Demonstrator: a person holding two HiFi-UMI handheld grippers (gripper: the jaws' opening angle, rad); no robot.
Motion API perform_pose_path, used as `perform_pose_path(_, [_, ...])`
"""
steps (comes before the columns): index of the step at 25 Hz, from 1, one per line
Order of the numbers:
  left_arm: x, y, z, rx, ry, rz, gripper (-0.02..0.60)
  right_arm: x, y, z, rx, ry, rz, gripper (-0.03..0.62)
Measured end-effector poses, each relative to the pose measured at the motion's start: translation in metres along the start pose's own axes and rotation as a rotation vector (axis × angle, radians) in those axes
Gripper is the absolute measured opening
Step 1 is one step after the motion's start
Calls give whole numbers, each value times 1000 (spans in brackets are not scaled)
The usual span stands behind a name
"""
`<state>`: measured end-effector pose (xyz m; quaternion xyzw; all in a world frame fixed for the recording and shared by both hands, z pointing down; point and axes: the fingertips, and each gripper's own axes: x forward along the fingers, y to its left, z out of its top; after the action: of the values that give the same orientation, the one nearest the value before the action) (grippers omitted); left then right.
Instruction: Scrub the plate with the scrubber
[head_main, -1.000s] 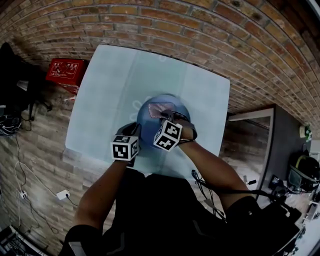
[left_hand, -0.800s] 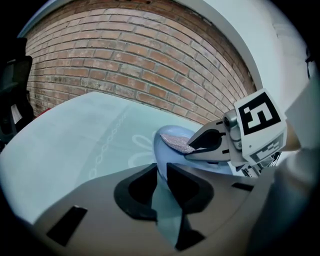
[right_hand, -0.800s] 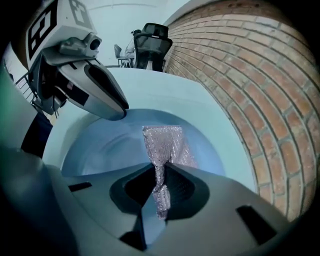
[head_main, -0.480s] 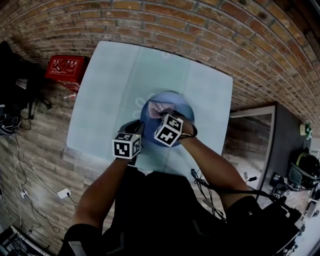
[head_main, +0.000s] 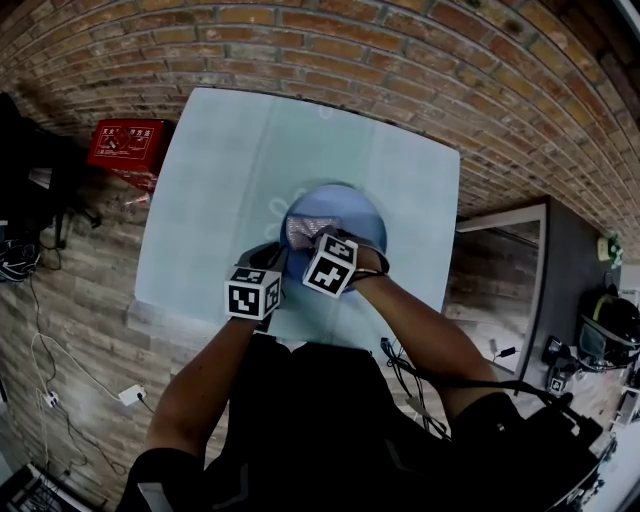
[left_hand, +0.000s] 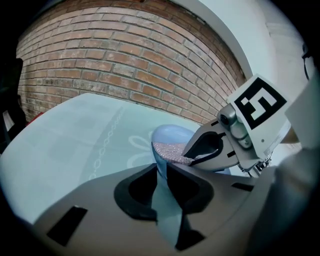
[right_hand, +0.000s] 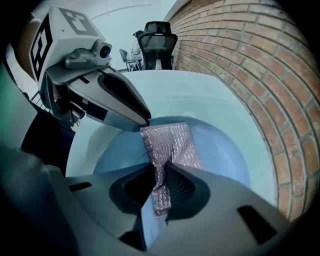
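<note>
A person stands at the near edge of a square, pale blue-green table (head_main: 215, 180), seen from above, with a two-jaw tool in each hand. A round, light blue plate (head_main: 357, 212) lies on the table, a little right of centre and close to the near edge.

The left gripper (left_hand: 161, 171) is clamped on the plate's near-left rim. The blue edge runs straight through the narrow gap between its jaws, pinning the plate in place. It has held that spot over the past second.

The right gripper (right_hand: 160, 170) points steeply down and is clenched on one end of a glittery, silver-pink mesh scrubber (right_hand: 170, 142). The free end of the scrubber lies spread flat on the plate's surface.

A second ago the scrubber lay nearer the middle and far part of the plate. It now sits further left and nearer, just beside the left gripper's jaws, and the right gripper has tilted with it. This looks like one wiping stroke across the plate, so scrubbing seems to be under way. The plate's right half is bare, and probably comes next.

A red box (head_main: 130, 142) sits on the floor, left of the table.
</note>
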<state>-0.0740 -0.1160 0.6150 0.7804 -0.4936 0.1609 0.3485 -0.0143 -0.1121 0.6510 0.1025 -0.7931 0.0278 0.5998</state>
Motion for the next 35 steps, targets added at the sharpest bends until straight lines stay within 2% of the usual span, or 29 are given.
perform_pose_path(9, [-7,0,2,8,-15,-10,46,-3,31,-1,61,-21,102,67])
perform_pose_path(16, [-12,9,-4,-8,0,4,37,-7,58,-1,174,-67,241,69])
perform_pose_path(20, [-13,16,-6,-23,-1,17,37,-13,68,-4,205,-51,311,69])
perform_pose_path(25, [-10,13,-4,-28,-8,2,37,-21,67,-6,302,-96,357,71])
perform_pose_path(29, [-8,14,-1,-43,-18,14,37,-29,72,-11,323,-104,392,71])
perform_pose_path(35, [-7,9,6,-23,-37,-2,38,-49,55,-14,394,-207,380,69])
